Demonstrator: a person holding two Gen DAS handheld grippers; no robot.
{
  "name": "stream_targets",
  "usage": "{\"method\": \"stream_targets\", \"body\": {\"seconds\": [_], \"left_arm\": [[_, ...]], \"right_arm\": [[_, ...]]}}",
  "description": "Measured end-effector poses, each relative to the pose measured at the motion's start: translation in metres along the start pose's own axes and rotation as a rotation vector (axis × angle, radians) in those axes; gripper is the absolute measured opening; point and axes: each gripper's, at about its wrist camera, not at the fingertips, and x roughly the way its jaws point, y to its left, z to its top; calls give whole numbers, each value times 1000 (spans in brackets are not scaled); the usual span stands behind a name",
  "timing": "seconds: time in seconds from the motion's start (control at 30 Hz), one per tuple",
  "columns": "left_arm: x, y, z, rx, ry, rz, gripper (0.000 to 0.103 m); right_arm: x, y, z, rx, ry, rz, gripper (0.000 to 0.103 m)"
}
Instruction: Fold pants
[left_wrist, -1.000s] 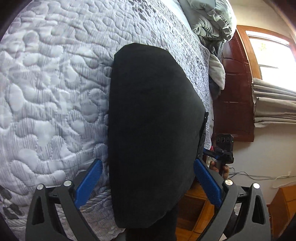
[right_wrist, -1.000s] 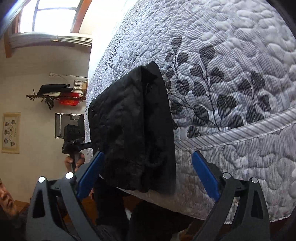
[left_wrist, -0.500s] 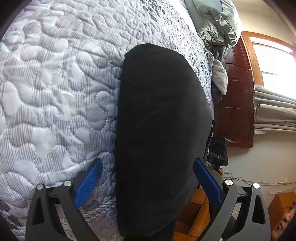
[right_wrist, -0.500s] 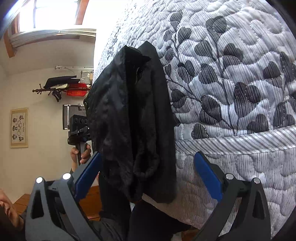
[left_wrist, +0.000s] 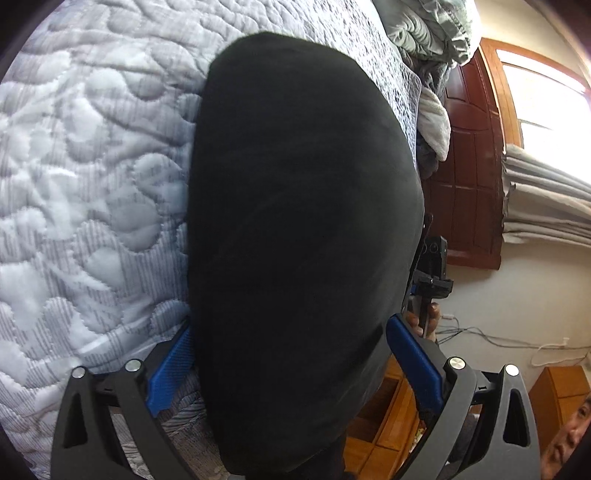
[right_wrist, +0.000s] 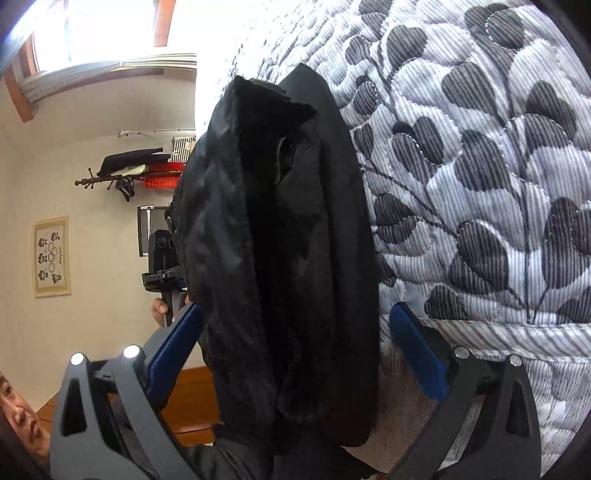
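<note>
- Black folded fabric pants (left_wrist: 295, 236) lie on the grey-white quilted bedspread (left_wrist: 85, 177), overhanging the bed edge toward 6 o'clock.
- Left gripper (left_wrist: 291, 363): jaws apart, one blue pad at each side of the bundle, not clamped.
- Right gripper (right_wrist: 295, 347): jaws apart, straddling the layered end (right_wrist: 273, 236).
- Judgement: both straddle the bundle to square it or take hold.

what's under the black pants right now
A grey quilted bedspread lies under the folded black pants, showing all around them, with a leaf print in the right wrist view. Anything directly beneath the cloth is covered, so I cannot tell.
</note>
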Motion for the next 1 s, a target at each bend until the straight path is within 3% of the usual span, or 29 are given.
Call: {"method": "stream_targets", "body": {"seconds": [0.1,0.27,0.33,0.4,0.47,0.6,0.73,1.0], "left_arm": [[3,0,0,5,4,17,99],[-4,8,-2,-21,-46,-29,98],[-4,8,-3,-19,-56,-19,89],[-7,13,-3,-43,-57,-25,78],[-8,14,-4,-48,-58,-19,73],[-10,13,-6,-42,-74,-23,57],[-14,8,-12,-24,-97,-33,39],[-22,-6,-14,3,-108,-36,31]], "right_arm": [[6,2,2,-3,21,17,101],[12,7,3,-32,42,17,101],[13,9,2,-47,40,10,99],[11,11,1,-57,39,-1,81],[12,12,2,-53,30,7,69],[9,16,-6,-73,5,0,54],[10,26,-12,-82,-11,-8,44],[9,54,-19,-101,-36,-21,37]]}}
